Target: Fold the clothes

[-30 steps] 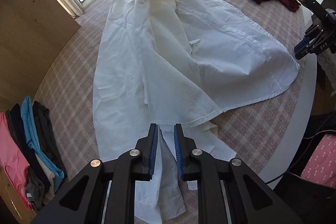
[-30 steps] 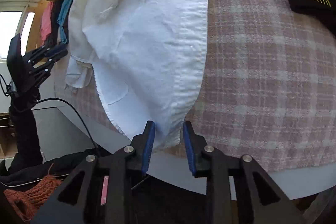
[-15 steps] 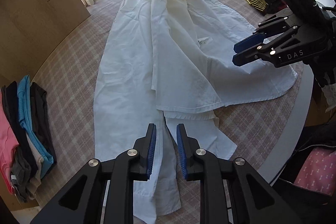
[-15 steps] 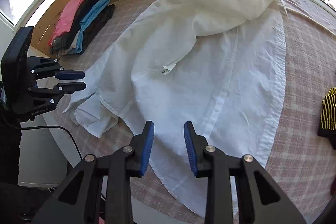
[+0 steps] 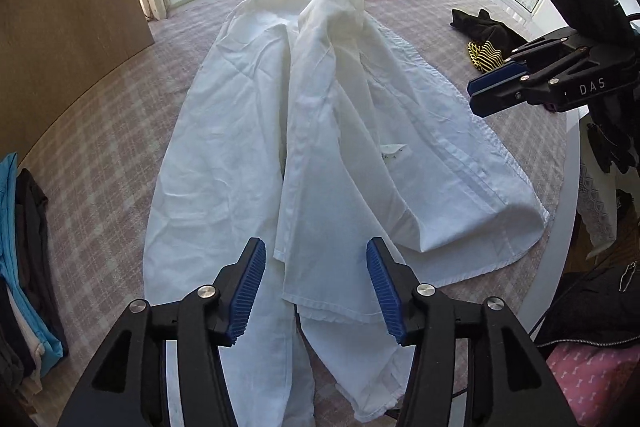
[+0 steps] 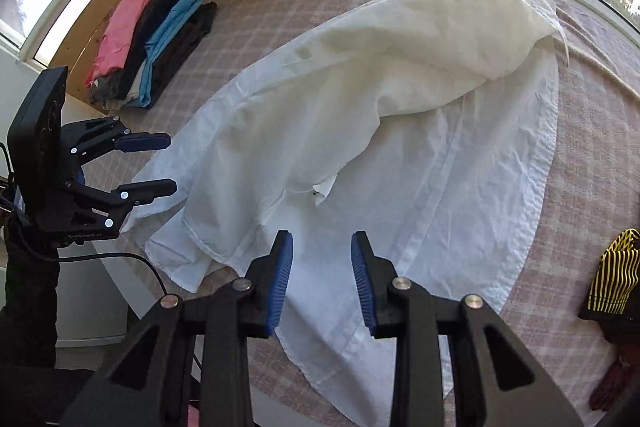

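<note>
shirt: the white shirt is sprawled lengthwise across the checked surface, one flap thrown over the middle.
left tongs: opening up, nothing pinched, hem right under them at 6 o'clock.
right tongs: spread, empty, hovering over the 3 o'clock hem.
tip: I'd smooth that flap before folding.

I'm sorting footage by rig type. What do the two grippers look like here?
Both are black, angular two-finger tools. The left gripper and right gripper have ribbed blue pads on the fingers and round silver screws at the joints. The right one has white "DAS" lettering on its side, and a black cable trails below the left one.
</note>
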Motion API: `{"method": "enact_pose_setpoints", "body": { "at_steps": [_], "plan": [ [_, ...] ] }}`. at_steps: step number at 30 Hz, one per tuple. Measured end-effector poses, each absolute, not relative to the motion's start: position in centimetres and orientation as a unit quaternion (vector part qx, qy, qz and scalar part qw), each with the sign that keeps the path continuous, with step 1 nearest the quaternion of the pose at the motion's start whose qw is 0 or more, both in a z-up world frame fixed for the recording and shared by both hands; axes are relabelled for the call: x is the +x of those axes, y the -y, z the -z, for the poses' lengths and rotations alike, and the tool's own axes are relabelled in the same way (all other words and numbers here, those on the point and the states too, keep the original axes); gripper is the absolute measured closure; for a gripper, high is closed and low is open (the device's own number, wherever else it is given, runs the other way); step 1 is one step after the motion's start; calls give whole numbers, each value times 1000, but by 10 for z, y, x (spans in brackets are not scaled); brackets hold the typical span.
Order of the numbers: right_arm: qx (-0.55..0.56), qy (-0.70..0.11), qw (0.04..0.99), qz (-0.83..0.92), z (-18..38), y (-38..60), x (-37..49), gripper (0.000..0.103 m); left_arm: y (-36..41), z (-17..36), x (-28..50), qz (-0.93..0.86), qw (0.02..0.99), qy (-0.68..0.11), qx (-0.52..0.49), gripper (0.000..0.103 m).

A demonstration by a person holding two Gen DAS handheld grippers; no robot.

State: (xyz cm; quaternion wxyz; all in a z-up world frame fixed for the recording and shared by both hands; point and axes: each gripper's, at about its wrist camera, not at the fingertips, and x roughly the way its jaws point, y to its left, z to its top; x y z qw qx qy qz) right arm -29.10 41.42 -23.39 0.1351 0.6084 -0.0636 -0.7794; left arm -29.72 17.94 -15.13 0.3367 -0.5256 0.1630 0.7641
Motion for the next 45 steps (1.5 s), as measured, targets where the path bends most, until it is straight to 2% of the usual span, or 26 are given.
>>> {"method": "enact_pose_setpoints", "body": {
  "at_steps": [1, 4, 8, 15, 19, 21, 23, 25, 28, 33, 34, 35, 36, 37, 45],
  "plan": [
    [610, 71, 127, 779, 236, -422, -292, 73, -187, 153, -297, -760, 342, -172, -525, 56],
    [616, 95, 103, 775, 241, -445, -296, 73, -202, 158, -294, -749, 349, -205, -525, 86],
    [632, 104, 81, 764, 258, -464, -290, 73, -202, 146, -286, -749, 351, -221, -516, 89],
    [642, 141, 138, 741, 271, -459, -258, 73, -190, 117, -274, -757, 348, -219, -508, 89],
    [645, 117, 206, 726, 277, -411, -238, 73, -184, 122, -260, -745, 350, -218, -525, 89],
    [646, 78, 208, 731, 282, -395, -234, 73, -182, 131, -247, -733, 352, -214, -542, 81],
    [645, 38, 209, 734, 286, -378, -231, 72, -180, 135, -237, -729, 352, -205, -550, 65],
    [649, 20, 211, 731, 291, -369, -230, 72, -182, 138, -231, -735, 330, -234, -545, 64],
    [656, 16, 206, 726, 295, -368, -231, 72, -187, 144, -229, -730, 315, -273, -541, 57],
    [659, 20, 198, 725, 294, -377, -229, 72, -202, 154, -257, -729, 314, -275, -543, 53],
    [658, 18, 195, 727, 292, -377, -228, 72, -205, 158, -261, -725, 319, -276, -544, 56],
    [657, 20, 194, 728, 292, -379, -227, 72, -207, 162, -263, -716, 325, -280, -550, 77],
    [657, 22, 193, 729, 291, -381, -226, 71, -209, 167, -264, -707, 330, -286, -556, 92],
    [656, 24, 191, 729, 291, -383, -225, 71, -211, 169, -262, -700, 334, -296, -557, 101],
    [661, 42, 174, 729, 297, -407, -217, 70, -186, 125, -242, -701, 346, -307, -543, 100]
  ]
}}
